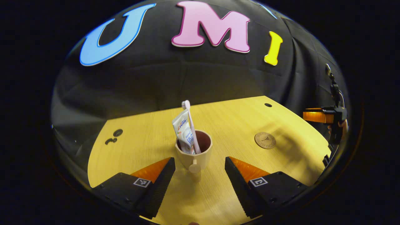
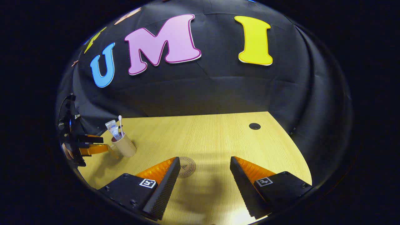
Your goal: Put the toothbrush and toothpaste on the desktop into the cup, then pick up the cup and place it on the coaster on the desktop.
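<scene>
A beige cup [image 1: 194,153] with a dark inside stands upright on the wooden desktop [image 1: 237,122]. A white toothpaste tube [image 1: 183,129] and a pale toothbrush [image 1: 190,125] stand in it. My left gripper [image 1: 200,170] is open, its fingers either side of the cup's near face and apart from it. A round brown coaster [image 1: 265,140] lies to the cup's right. In the right gripper view the coaster [image 2: 187,166] lies just ahead of my open right gripper [image 2: 204,178], by its left finger. The cup [image 2: 124,145] stands far left there.
A round hole [image 1: 268,105] marks the desktop's far right, and two dark holes [image 1: 114,136] its left. The right gripper [image 1: 325,116] and a hand show at the left gripper view's right edge. The left gripper [image 2: 82,144] sits beside the cup in the right gripper view.
</scene>
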### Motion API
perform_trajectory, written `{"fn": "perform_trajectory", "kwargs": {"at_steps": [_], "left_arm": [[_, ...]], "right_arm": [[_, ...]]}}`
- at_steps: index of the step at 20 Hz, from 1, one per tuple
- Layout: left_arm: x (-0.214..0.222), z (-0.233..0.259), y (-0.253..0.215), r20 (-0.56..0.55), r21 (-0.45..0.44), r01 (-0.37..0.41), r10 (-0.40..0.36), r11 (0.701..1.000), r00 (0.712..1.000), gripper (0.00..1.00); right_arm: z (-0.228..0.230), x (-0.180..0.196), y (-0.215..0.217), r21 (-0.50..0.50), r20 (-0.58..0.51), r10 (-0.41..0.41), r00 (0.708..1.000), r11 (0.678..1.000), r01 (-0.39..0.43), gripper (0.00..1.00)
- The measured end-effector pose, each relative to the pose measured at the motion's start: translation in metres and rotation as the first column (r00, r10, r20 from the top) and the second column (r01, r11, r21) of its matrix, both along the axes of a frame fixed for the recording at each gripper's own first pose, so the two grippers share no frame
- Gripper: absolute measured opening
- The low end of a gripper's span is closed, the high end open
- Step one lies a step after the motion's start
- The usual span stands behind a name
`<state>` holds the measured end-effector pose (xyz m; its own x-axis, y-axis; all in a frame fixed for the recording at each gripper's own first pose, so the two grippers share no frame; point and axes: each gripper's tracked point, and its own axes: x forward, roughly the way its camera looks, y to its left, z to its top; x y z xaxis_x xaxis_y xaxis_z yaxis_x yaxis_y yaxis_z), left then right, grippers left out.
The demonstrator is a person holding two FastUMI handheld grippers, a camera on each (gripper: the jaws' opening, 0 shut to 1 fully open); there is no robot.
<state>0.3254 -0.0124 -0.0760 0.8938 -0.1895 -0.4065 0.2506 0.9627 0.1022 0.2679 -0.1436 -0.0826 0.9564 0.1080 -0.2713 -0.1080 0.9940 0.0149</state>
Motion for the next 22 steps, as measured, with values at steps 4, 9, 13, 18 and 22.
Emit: {"fn": "perform_trajectory", "kwargs": {"at_steps": [4,9,13,18,22], "left_arm": [[0.015,-0.027,0.003,-0.196,-0.019,-0.032,0.028,0.999,0.980,0.98],[0.030,-0.043,-0.001,-0.305,0.020,-0.035,0.039,0.999,0.951,0.96],[0.037,-0.059,-0.003,-0.385,0.071,-0.039,0.064,0.997,0.921,0.96],[0.038,-0.067,-0.002,-0.457,0.037,-0.095,0.101,0.995,0.884,0.72],[0.042,-0.067,-0.001,-0.471,0.054,-0.104,0.118,0.993,0.874,0.45]], "right_arm": [[-0.012,-0.006,-0.011,0.009,-0.042,-0.009,0.999,1.000,0.009,0.98],[-0.010,-0.010,-0.014,-0.031,-0.029,0.014,0.999,0.999,-0.015,0.98],[-0.015,-0.011,-0.029,-0.029,-0.046,0.004,0.999,1.000,-0.005,0.98],[-0.018,-0.015,-0.050,-0.023,-0.058,-0.030,0.998,0.999,0.029,0.98],[-0.025,-0.024,-0.054,-0.032,-0.076,-0.024,0.997,0.999,0.021,0.98]]}}
